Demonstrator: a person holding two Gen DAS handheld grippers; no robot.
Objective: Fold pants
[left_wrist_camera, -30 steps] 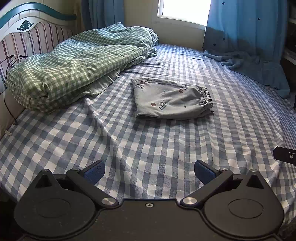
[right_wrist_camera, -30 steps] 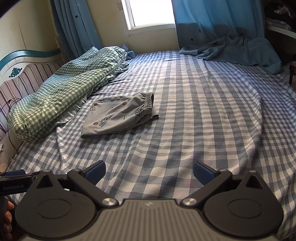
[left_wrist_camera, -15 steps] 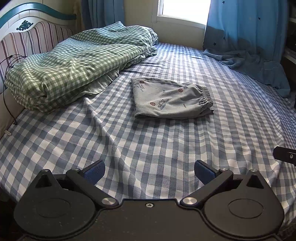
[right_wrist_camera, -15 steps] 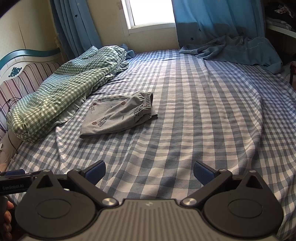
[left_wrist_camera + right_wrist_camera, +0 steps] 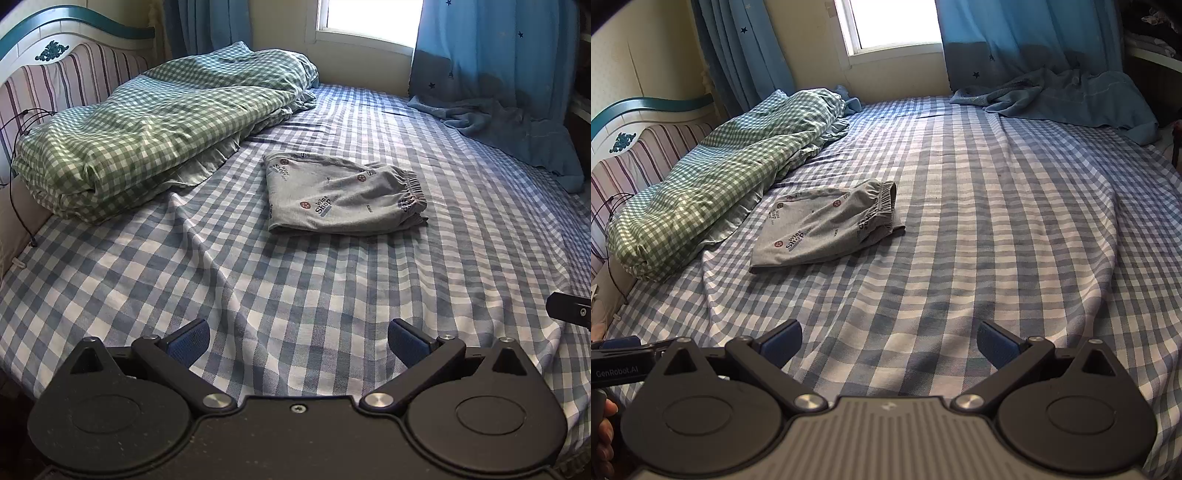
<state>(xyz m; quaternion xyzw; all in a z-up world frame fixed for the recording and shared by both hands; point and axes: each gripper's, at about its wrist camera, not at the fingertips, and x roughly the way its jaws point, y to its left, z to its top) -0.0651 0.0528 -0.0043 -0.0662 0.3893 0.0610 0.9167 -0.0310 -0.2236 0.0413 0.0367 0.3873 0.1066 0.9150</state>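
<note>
The grey printed cotton pants (image 5: 341, 197) lie folded on the blue-checked bed sheet (image 5: 295, 295), beside the green gingham duvet (image 5: 155, 122). Left gripper (image 5: 297, 339) and right gripper (image 5: 888, 341) hang wide and empty, well short. Regrasping could drag the loose layers apart. Long axis runs left-right, elastic waistband (image 5: 413, 190) rightward.

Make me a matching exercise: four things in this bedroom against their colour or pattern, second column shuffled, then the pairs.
Things:
1. pants
2. duvet
3. bed sheet
4. curtain

Looks:
A. blue and white check
B. plain blue with small stars
C. grey with printed words and round badges
D. green and white check

Pairs: 1-C, 2-D, 3-A, 4-B
</note>
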